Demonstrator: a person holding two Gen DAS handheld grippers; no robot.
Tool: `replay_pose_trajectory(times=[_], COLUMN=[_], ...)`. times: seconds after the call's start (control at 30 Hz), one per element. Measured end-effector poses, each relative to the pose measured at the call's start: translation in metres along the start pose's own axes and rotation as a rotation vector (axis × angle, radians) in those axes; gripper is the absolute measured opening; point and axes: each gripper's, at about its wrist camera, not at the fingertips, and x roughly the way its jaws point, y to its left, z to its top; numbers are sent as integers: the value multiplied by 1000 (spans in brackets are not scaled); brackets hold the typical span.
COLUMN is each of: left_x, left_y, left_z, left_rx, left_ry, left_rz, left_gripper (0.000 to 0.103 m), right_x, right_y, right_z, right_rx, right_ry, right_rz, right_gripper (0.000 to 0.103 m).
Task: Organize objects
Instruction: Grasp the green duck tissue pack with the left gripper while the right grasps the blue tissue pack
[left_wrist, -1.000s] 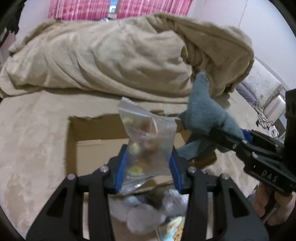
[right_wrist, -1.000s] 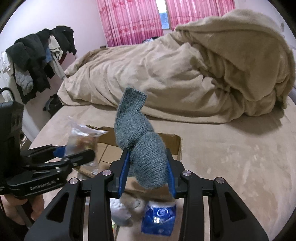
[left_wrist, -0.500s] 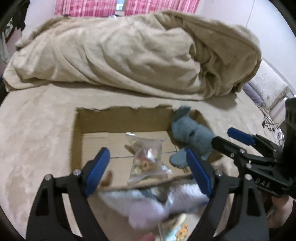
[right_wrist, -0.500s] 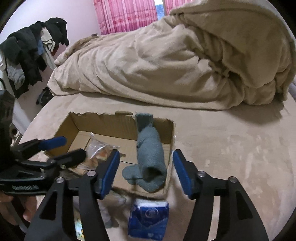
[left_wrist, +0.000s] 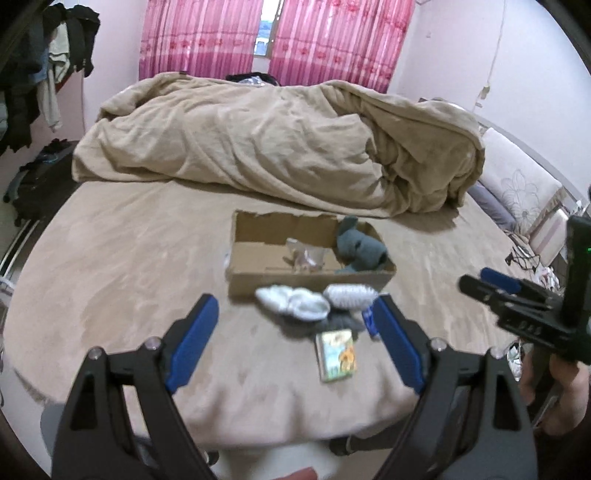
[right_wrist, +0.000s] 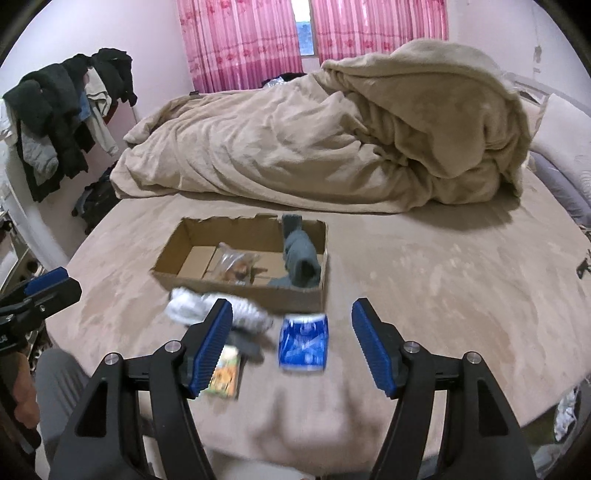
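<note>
Cardboard box (right_wrist: 243, 258), open top, sitting on the tan bed cover (right_wrist: 424, 280) in front of a heaped beige blanket (right_wrist: 332, 136). Inside the box: one gray-blue knitted sock (right_wrist: 300, 254), propped against the right-hand wall with its cuff rising above the rim; one clear plastic bag (right_wrist: 234, 263) of small items, lying near the middle of the box floor. Outside the box, just in front of its near wall: a bundle of white socks (left_wrist: 295, 302), blurred, with a darker gray piece under it; a blue packet (right_wrist: 303, 342) lying flat on the cover to the right of the socks; a small printed card or packet (left_wrist: 335, 354) with an orange and green picture, nearest the bed edge. Left gripper (left_wrist: 295, 345): blue-padded fingers spread wide apart, nothing between them, held above the bed edge short of the socks. Right gripper (right_wrist: 291, 345): fingers likewise wide apart and holding nothing, with the blue packet seen between them lower down on the cover. Background: pink curtains (right_wrist: 243, 40) at the window, dark clothes (right_wrist: 62, 110) hung on a rack at the left.
</note>
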Motion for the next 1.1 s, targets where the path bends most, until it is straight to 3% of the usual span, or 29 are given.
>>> replay_pose_trajectory(times=[0.13,0.2,0.43,0.9,1.1], left_x=[-16,-18,4,99,141], left_y=[0,-2,-9,-29,-47], left_z=[-21,-31,-53,-71,-84], left_rx=[9,13,-29,-5,49], left_ry=[19,37,95,192,238], left_rz=[20,21,-16,-30,-28], left_gripper=[87,87,95,96,96], right_x=[-33,-45,-46,59,105], right_y=[3,4,2,-16,-18], right_z=[-13,-21,-40,-58,-59], right_rx=[4,4,5,7,-17], right_ry=[-24,-23,3,102,153], right_rz=[-12,-14,-10,7,25], right_gripper=[72,77,80,80,80])
